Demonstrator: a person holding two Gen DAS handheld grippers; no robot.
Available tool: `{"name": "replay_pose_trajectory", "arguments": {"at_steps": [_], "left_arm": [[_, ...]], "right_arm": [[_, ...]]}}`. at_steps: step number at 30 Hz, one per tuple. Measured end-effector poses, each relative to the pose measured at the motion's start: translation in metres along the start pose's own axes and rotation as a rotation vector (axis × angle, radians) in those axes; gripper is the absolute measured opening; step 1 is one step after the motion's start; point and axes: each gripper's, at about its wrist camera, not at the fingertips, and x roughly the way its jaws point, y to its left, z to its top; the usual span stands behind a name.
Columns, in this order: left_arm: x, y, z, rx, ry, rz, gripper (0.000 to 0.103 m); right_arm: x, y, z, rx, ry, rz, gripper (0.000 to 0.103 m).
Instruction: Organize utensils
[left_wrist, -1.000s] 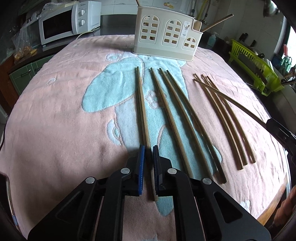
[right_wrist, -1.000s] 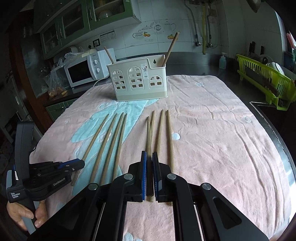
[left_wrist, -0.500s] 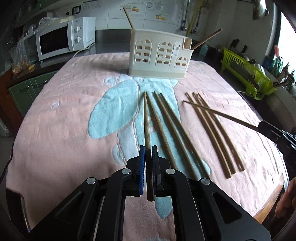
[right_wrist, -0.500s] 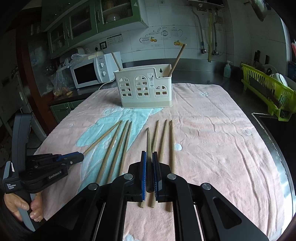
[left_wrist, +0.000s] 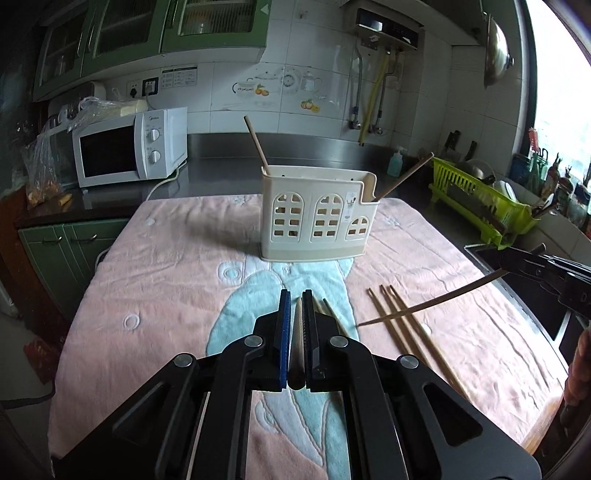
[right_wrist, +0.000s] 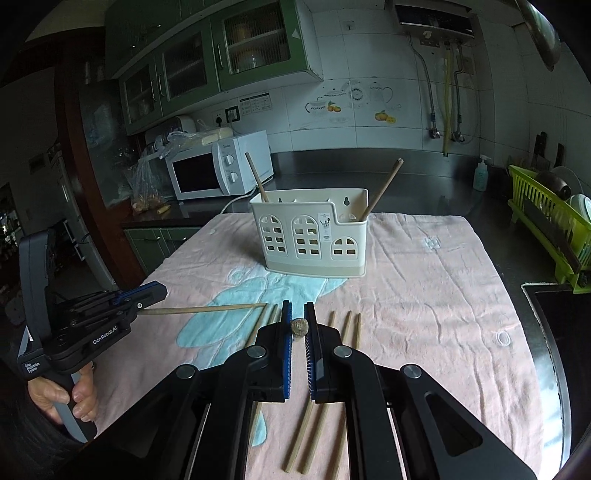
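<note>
A cream utensil holder (left_wrist: 318, 221) (right_wrist: 312, 236) stands on the pink towel (left_wrist: 166, 295) (right_wrist: 424, 295) with a chopstick sticking out at each end. My left gripper (left_wrist: 295, 299) is shut on a wooden chopstick (left_wrist: 297, 343) lifted off the towel and pointing forward; it also shows in the right wrist view (right_wrist: 203, 309). My right gripper (right_wrist: 298, 308) is shut on another chopstick (right_wrist: 299, 327), seen end-on, which also shows in the left wrist view (left_wrist: 436, 301). Several loose chopsticks (left_wrist: 406, 328) (right_wrist: 343, 354) lie on the towel.
A white microwave (left_wrist: 129, 147) (right_wrist: 218, 170) sits at the back left on the dark counter. A green dish rack (left_wrist: 484, 203) (right_wrist: 546, 225) stands at the right. A soap bottle (right_wrist: 480, 173) is near the back wall. The table's right edge drops to a dark sink area (left_wrist: 535, 306).
Both grippers have lifted their chopsticks off the towel and tilted up, so the views now look level toward the holder and the wall.
</note>
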Motion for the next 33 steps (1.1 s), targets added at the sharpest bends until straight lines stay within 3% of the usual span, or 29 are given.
{"name": "replay_pose_trajectory", "arguments": {"at_steps": [6,17,33], "left_arm": [[0.006,0.0,0.014,0.035,-0.059,-0.027,0.004],[0.001,0.008,0.023,0.015,-0.096,-0.07,0.004],[-0.01,-0.005,0.084,0.101,-0.163,-0.09,0.003]], "right_arm": [[0.006,0.001,0.025,-0.017,-0.007,0.017,0.006],[0.009,0.003,0.035,-0.034,-0.022,0.024,0.006],[0.001,-0.004,0.074,-0.072,-0.068,0.022,0.006]]}}
